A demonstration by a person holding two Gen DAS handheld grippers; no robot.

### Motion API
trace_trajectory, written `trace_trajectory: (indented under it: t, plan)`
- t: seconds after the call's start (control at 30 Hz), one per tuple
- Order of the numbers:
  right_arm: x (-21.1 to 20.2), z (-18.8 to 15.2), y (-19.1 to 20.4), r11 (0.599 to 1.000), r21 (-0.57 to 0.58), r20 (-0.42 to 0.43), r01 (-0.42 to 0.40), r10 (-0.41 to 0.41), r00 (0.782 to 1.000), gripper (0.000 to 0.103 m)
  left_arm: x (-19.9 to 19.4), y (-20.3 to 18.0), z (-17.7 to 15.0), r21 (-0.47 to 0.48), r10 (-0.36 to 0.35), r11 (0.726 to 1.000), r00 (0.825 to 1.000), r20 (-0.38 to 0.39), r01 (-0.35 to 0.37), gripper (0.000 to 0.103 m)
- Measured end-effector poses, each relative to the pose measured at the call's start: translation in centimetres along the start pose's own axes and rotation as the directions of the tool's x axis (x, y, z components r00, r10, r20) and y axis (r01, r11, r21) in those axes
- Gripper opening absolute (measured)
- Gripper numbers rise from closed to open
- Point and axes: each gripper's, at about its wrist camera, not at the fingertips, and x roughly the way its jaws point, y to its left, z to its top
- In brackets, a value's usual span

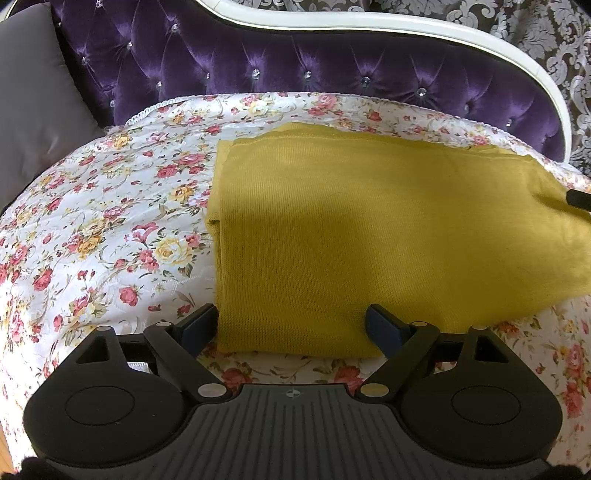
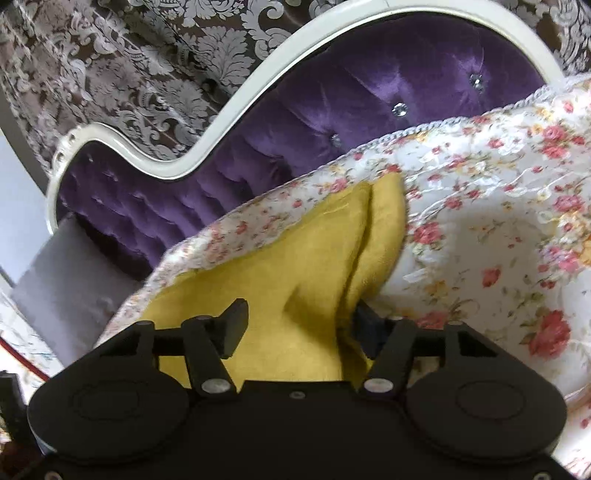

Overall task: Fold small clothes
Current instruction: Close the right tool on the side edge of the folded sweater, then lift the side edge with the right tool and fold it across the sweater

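Left gripper (image 1: 291, 325): jaws spread wide, nothing between them; its two fingertips sit at the near edge of the yellow knit garment (image 1: 369, 236), one just off the garment's near-left corner over the floral bedspread (image 1: 110, 229), the other lying over the garment's near hem. Whether either fingertip touches the cloth cannot be told. Right gripper (image 2: 301, 325): jaws also spread apart, with the yellow knit garment (image 2: 295, 280) bunched up between them; the cloth rises in a raised fold against the right-hand finger (image 2: 365, 325), while the left-hand finger (image 2: 232, 317) lies over the flatter part. The jaws are not closed on the cloth; contact at the right-hand finger appears likely but cannot be confirmed. In the left wrist view a dark finger (image 1: 578, 199) of the right gripper shows at the garment's far-right edge. The garment lies folded in a rough rectangle on the bedspread, with layered edges visible along its left side and its right end lifted. The floral bedspread (image 2: 498, 229) surrounds the garment on all sides. Left of the garment, at the bedspread's edge, stands a grey cushion (image 1: 33, 110). Beyond the garment runs a purple tufted headboard (image 1: 295, 62) with crystal buttons and a white curved frame (image 1: 424, 27). Behind the headboard hangs grey damask-patterned wallpaper (image 2: 129, 62).
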Motion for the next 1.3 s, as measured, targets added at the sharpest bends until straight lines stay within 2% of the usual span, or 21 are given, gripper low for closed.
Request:
trace_trajectory:
  t: [0.17, 0.23, 0.3, 0.53, 0.73, 0.97, 1.0, 1.03, 1.1, 1.3]
  plan:
    - [0.7, 0.2, -0.4, 1.000, 0.020, 0.003, -0.006, 0.006, 1.000, 0.063, 0.1, 0.1, 0.0, 0.000, -0.002, 1.000, 1.000, -0.002, 0.002, 0.087]
    - [0.8, 0.4, -1.0, 0.997, 0.068, 0.014, -0.022, 0.021, 1.000, 0.041, 0.1, 0.1, 0.0, -0.001, -0.002, 1.000, 1.000, -0.005, 0.002, 0.087]
    - [1.1, 0.5, -1.1, 0.997, 0.081, 0.007, -0.012, 0.011, 1.000, 0.035, 0.1, 0.1, 0.0, 0.002, 0.001, 1.000, 1.000, -0.007, -0.001, 0.087]
    - [2.4, 0.2, 0.0, 0.999, 0.016, -0.063, 0.035, -0.034, 0.997, 0.036, 0.0, 0.0, 0.0, -0.058, 0.025, 0.998, 1.000, -0.013, -0.026, 0.087]
    - [2.7, 0.5, 0.0, 0.999, 0.041, -0.089, 0.034, -0.030, 0.996, 0.042, 0.1, -0.4, 0.1, -0.096, 0.058, 0.994, 0.998, -0.014, -0.060, 0.089]
    - [2.8, 0.4, 0.1, 0.997, 0.062, -0.093, 0.038, -0.032, 0.995, 0.043, 0.0, -0.3, 0.6, -0.058, 0.034, 0.998, 0.999, -0.024, -0.035, 0.085]
    - [2.8, 0.4, 0.1, 0.997, 0.072, -0.097, 0.041, -0.034, 0.995, 0.042, -0.2, -0.2, 0.7, -0.056, 0.034, 0.998, 0.999, -0.025, -0.036, 0.079]
    - [2.8, 0.5, 0.2, 0.996, 0.074, -0.098, 0.052, -0.044, 0.994, 0.036, -0.4, -0.1, 0.7, -0.052, 0.039, 0.998, 0.999, -0.028, -0.041, 0.072]
    - [2.8, 0.6, 0.6, 0.994, 0.054, -0.100, 0.090, -0.084, 0.991, 0.028, -1.0, 0.2, 0.8, -0.047, 0.054, 0.997, 0.998, -0.030, -0.055, 0.068]
    - [2.3, 1.1, 3.7, 0.984, -0.041, -0.066, 0.175, -0.177, 0.982, 0.025, -3.7, 1.4, 0.1, -0.051, 0.093, 0.994, 0.996, 0.000, -0.093, 0.068]
